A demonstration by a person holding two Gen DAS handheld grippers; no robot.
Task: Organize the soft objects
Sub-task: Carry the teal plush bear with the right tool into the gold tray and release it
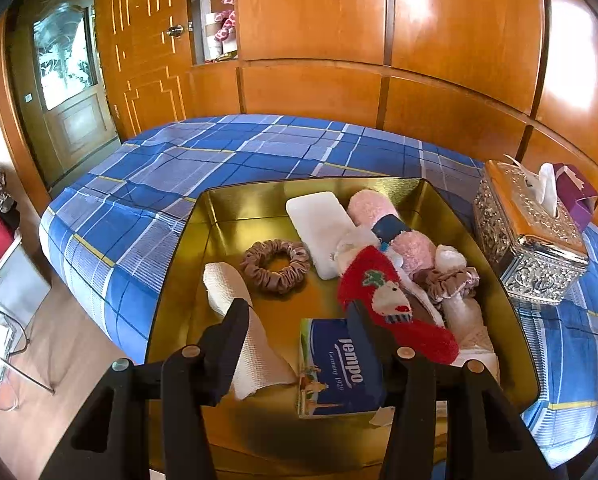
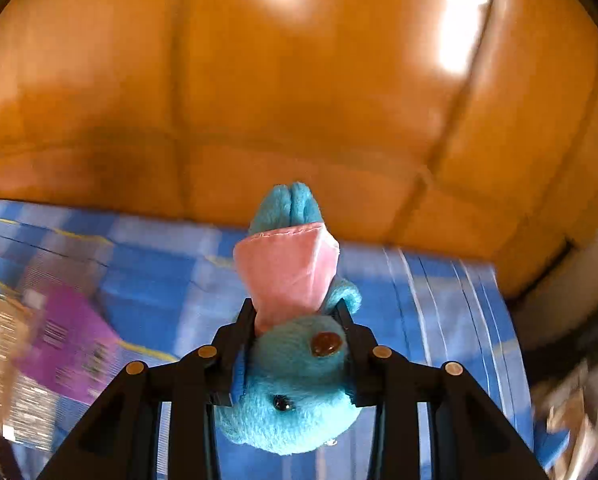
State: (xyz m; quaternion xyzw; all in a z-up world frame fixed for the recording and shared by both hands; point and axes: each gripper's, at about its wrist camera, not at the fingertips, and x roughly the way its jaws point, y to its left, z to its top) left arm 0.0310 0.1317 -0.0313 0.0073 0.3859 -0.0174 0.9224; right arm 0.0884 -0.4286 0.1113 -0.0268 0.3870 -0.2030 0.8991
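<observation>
Right gripper (image 2: 295,312) clamped on the blue plush toy (image 2: 295,380) in a pink dress, held up above the plaid bed (image 2: 439,300); left gripper (image 1: 299,312) jaws apart, gripping nothing, over the gold tin (image 1: 227,216) with scrunchie (image 1: 275,266), red sock (image 1: 383,300), Tempo tissue pack (image 1: 339,368).

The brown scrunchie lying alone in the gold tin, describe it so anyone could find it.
On the blue plaid bed sits an open gold tin. The brown scrunchie lies on its bare floor, left of the white pad, apart from the heap.
</observation>
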